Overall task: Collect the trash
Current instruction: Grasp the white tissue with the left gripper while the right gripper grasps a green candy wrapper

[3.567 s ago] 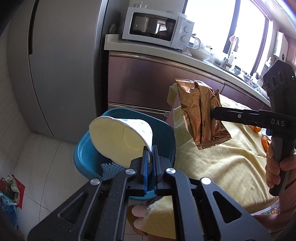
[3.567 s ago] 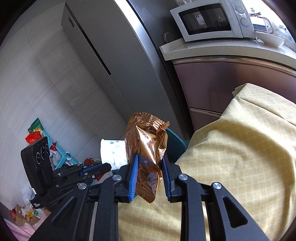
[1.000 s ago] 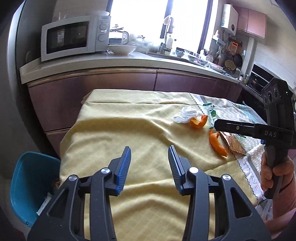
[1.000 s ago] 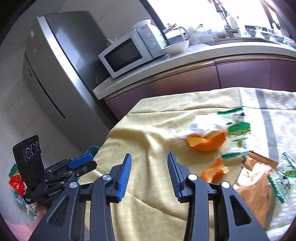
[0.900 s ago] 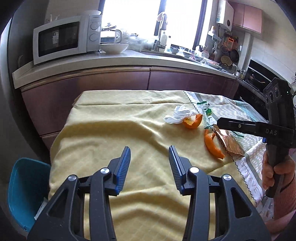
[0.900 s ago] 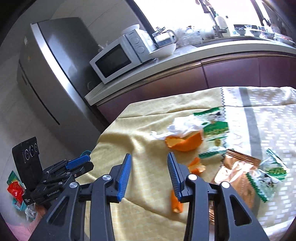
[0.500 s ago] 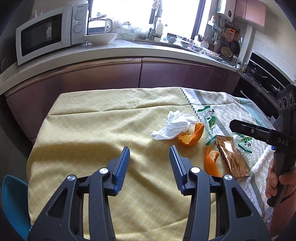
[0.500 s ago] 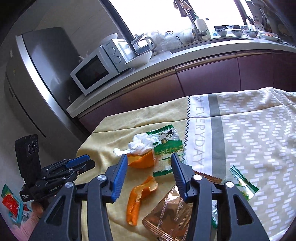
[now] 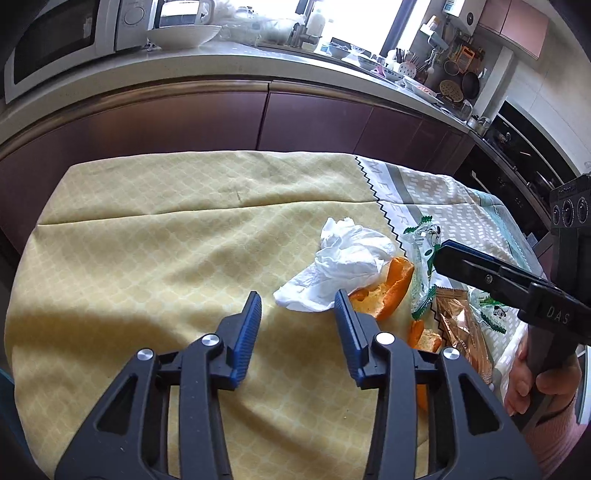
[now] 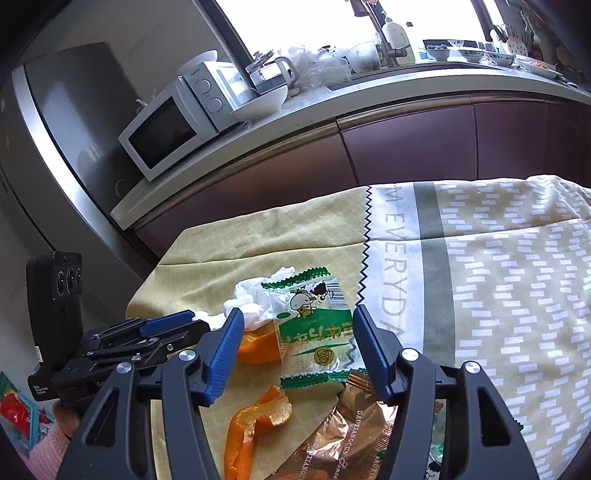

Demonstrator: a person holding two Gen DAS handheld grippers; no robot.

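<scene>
Hovering over the table [image 9: 147,229], left gripper [image 9: 297,325] spread near crumpled tissue [image 9: 343,266], right gripper [image 10: 297,350] spread around green wrapper [image 10: 314,328], orange peel [image 10: 255,432] beside.

A white microwave [image 10: 173,125] and a bowl [image 9: 183,36] sit on the long counter [image 9: 258,59] by bright windows [image 10: 314,22], above dark purple cupboards [image 10: 406,147].

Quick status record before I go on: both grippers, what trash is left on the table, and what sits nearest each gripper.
left gripper: open, empty, nearest the crumpled tissue
right gripper: open, empty, above the green snack wrapper
other trash: orange peel cup beside the tissue; loose orange peel strip; bronze foil wrapper
surface: yellow tablecloth
bin: not in view
</scene>
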